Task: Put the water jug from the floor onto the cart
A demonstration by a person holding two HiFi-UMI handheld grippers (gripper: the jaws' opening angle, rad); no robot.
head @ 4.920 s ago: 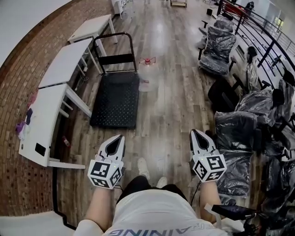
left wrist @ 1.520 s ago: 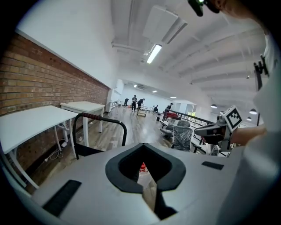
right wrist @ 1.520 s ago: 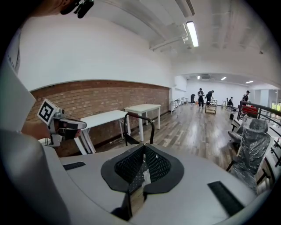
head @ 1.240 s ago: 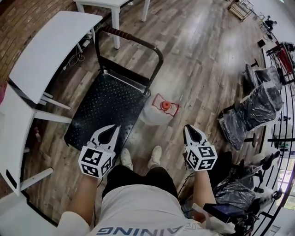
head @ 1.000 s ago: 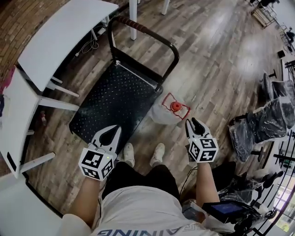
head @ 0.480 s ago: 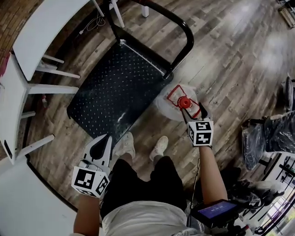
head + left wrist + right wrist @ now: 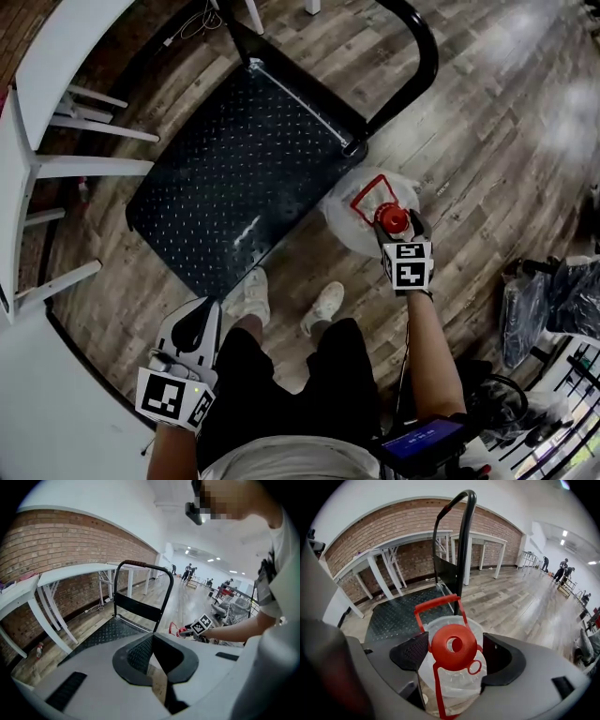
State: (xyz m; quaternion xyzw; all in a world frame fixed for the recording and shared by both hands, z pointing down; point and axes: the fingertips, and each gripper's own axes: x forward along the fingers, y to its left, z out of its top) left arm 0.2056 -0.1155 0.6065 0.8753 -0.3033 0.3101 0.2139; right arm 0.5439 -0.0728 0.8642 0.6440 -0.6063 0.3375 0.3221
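1. Right gripper: its jaws have just been opening and stand wide apart. The red cap lies between them, and neither pad presses on it.
2. Water jug: upright on the floor, just beside the corner of the cart below its push bar.
3. Handling, as judged: the clear walls look thin and smooth, so they are likely to flex and slip. The fill level cannot be read, but the jug would be heavy if full.
4. Best hold, as judged: the red carry handle or the neck under the cap. The cap alone might pull off.
5. Left gripper: tips together with nothing between them, held low and well apart from the jug.
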